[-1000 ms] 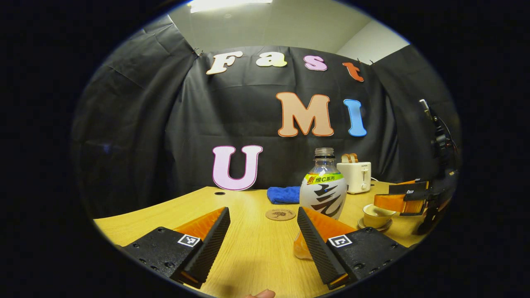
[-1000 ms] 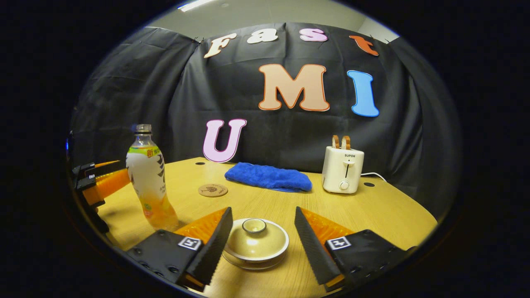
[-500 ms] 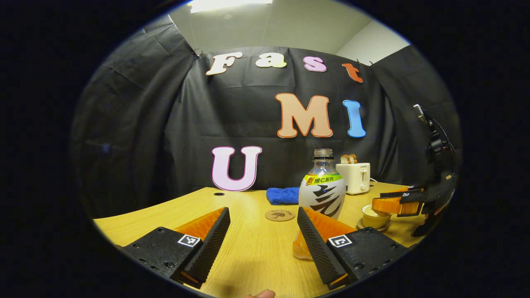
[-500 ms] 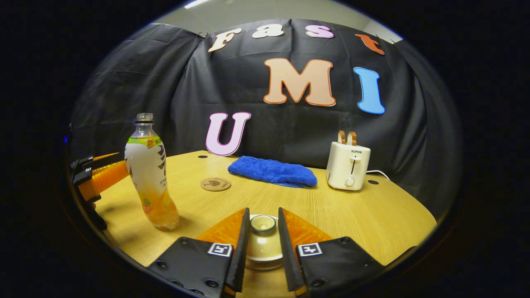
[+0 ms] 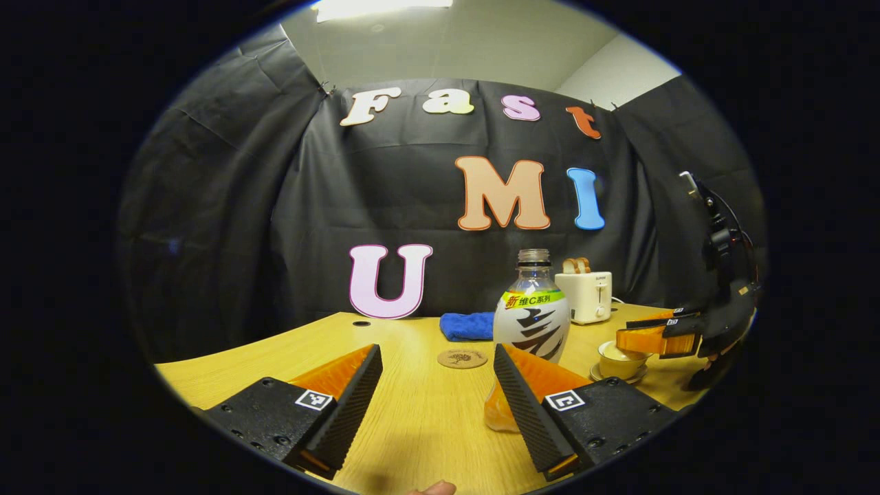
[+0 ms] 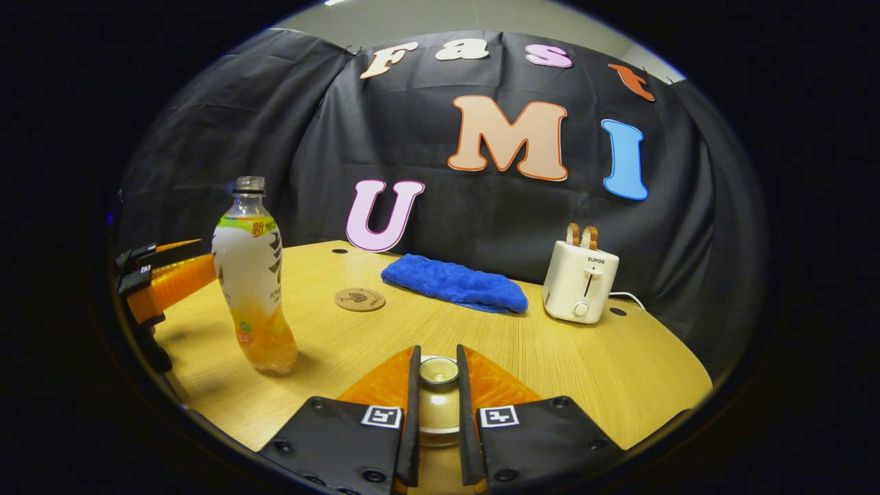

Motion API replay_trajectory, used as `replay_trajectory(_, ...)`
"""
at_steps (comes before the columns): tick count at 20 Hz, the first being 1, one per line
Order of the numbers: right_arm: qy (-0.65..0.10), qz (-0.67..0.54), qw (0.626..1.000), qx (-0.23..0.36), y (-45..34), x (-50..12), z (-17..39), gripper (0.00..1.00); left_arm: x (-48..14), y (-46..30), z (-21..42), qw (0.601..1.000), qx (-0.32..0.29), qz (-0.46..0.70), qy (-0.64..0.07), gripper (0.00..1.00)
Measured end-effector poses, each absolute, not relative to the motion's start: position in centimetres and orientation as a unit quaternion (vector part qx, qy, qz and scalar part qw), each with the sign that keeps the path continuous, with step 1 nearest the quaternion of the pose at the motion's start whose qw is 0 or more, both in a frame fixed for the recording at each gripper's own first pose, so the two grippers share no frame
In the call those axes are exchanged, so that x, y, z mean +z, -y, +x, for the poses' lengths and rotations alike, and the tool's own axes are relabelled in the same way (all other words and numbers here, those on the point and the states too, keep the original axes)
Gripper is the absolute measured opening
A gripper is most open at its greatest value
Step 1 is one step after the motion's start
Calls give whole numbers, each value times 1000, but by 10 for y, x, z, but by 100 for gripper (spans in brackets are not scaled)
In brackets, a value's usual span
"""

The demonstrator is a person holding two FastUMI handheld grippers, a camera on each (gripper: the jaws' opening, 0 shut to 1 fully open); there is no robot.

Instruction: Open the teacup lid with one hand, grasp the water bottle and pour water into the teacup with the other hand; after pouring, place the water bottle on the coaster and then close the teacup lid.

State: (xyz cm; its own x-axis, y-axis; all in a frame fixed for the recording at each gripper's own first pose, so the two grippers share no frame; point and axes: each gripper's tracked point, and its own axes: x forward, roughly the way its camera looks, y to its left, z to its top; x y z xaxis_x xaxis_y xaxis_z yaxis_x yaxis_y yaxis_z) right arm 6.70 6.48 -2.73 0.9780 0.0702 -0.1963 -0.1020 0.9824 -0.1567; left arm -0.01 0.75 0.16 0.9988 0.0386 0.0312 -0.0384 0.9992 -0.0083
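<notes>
A clear bottle with orange drink at its bottom and no cap stands on the table, just beyond my left gripper's right finger. My left gripper is open with nothing between its fingers. The round cork coaster lies past it. At the right, the cream teacup sits on its saucer under my right gripper. In the right gripper view, my right gripper is shut on the knob of the teacup lid. I cannot tell whether the lid is lifted. Left of it are the bottle, the coaster and my left gripper.
A blue cloth lies at the back of the wooden table, with a white toaster holding toast to its right. Black booth cloth rings the table. The table's front edge runs close under both grippers.
My right gripper has shut on the lid's knob; a second ago its fingers stood wide apart around the lid. The left gripper has barely moved.
</notes>
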Motion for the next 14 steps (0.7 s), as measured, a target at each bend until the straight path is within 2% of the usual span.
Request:
replay_trajectory(7,-64,-69,994,47,-63,6,58,27,0,-8,-7,1000,7,-14,12,96)
replay_trajectory(14,-57,-51,996,36,-46,15,39,27,12,33,-10,998,-60,-13,11,95)
